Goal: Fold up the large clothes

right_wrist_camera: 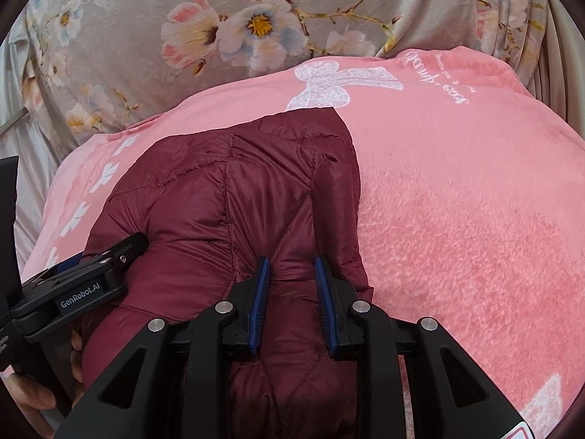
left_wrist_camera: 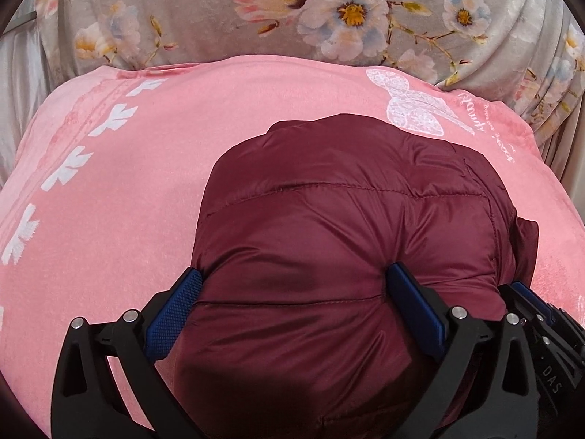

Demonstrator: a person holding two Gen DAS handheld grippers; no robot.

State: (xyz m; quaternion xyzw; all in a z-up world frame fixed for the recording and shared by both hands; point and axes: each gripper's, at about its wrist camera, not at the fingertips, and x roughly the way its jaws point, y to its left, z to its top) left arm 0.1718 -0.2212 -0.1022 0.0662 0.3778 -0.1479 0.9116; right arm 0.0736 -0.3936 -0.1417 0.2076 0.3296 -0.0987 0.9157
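My left hand-held gripper [left_wrist_camera: 294, 294], jaws spread wide, straddles the near end of the folded maroon jacket [left_wrist_camera: 347, 212] on the pink blanket [left_wrist_camera: 109, 190], while my right hand-held gripper [right_wrist_camera: 292, 281] pinches a fold beside it, the bundle running away from both.

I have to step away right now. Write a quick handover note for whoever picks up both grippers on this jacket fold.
Left gripper: jaws spread wide around the near bulge of the maroon puffer jacket; whether the pads press on it I cannot tell.
Right gripper: narrowed on a ridge of the jacket's near right part.
Jacket: bundled into a compact mound on the pink blanket, floral cover behind.
Done: folded to a bundle. Left: flatten and tidy, then release.
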